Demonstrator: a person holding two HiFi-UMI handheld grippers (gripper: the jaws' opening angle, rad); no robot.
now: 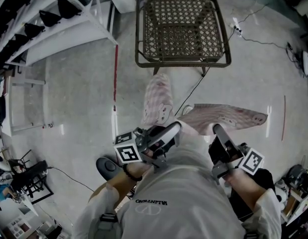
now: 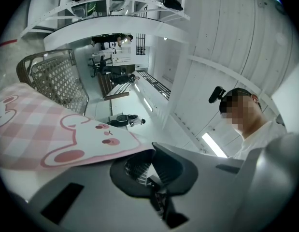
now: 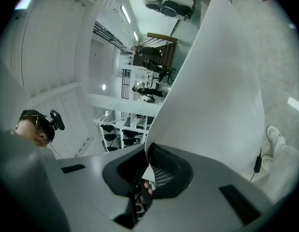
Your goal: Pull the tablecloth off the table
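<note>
— Where's the tablecloth?
— Clear of the bare bench at the top of the head view, and hanging mid-frame toward the floor. The left tongs and right tongs each pinch an edge.
— Any advice?
— Grip firmly with both and hold them level, so it doesn't trail underfoot.

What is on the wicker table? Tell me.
Nothing: the table shows a bare woven top. The tablecloth is held in front of it by the left hand-held gripper and right hand-held gripper. The weave hides what is beneath.
</note>
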